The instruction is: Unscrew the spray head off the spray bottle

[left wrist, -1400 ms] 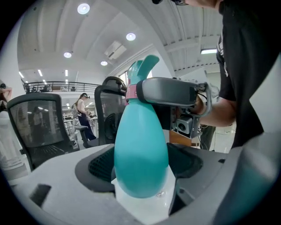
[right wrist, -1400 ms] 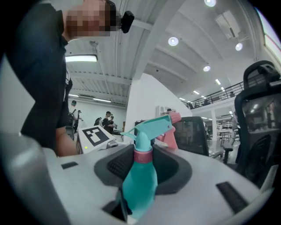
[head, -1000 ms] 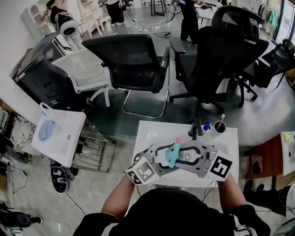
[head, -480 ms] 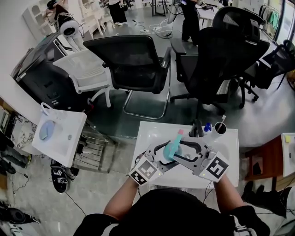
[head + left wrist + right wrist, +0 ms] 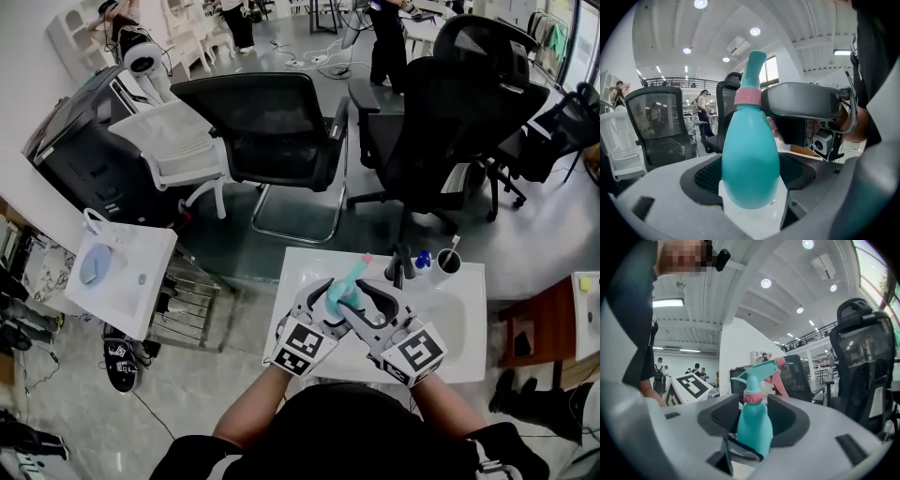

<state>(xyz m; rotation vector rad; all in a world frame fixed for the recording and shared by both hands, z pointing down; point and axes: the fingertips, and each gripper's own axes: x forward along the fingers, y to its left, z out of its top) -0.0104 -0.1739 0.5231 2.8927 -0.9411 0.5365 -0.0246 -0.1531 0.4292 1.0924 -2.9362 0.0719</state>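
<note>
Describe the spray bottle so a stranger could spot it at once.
Find the small white table in front of the black office chairs. Above its middle, the left tool grips a teal plastic spray bottle; its pink collar and trigger set it apart from the white cup behind.

spray bottle (image 5: 337, 297) base hidden in head view

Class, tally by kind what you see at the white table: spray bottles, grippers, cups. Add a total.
Spray bottles: 1, a teal spray bottle with a pink collar.
Grippers: 2, the left gripper clamped on the spray bottle, the right gripper round it, its jaws just opening.
Cups: 1, a cup.
Total: 4
</note>
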